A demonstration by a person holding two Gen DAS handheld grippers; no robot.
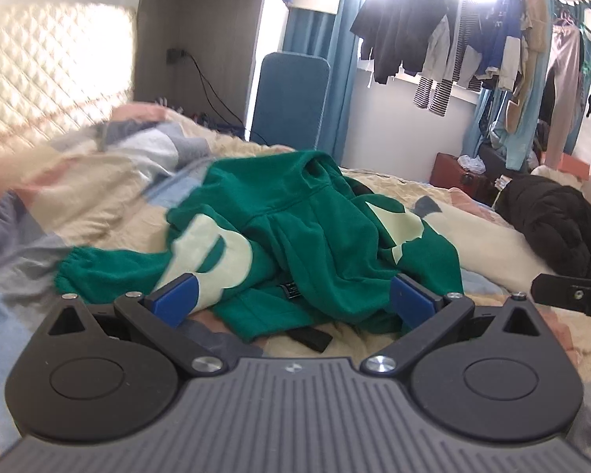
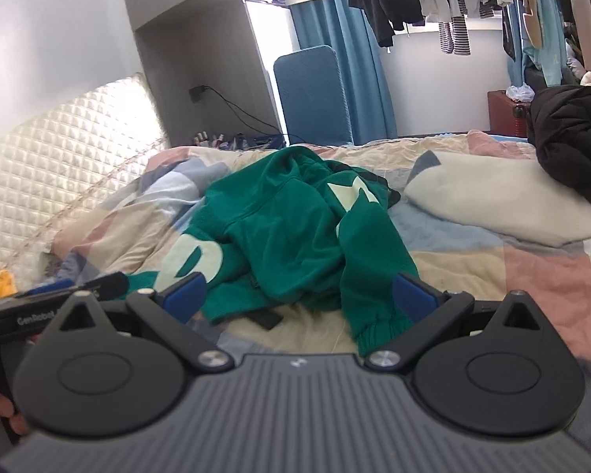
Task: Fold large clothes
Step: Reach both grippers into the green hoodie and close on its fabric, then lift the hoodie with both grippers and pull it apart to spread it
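Folding is not yet begun: green sweatshirt (image 1: 295,236) lies crumpled on the bed (image 2: 492,268). Left gripper (image 1: 293,299) and right gripper (image 2: 299,295) hover spread, empty. Next move calls for seizing the hem and spreading it flat.

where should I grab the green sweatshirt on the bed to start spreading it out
Probably by the ribbed cuffs. The green sweatshirt lies crumpled on the quilt, but one cuff trails toward the open right tool, and the other cuff sticks out sideways near the open left tool. Come in low from the near side and pull the cuffs apart.
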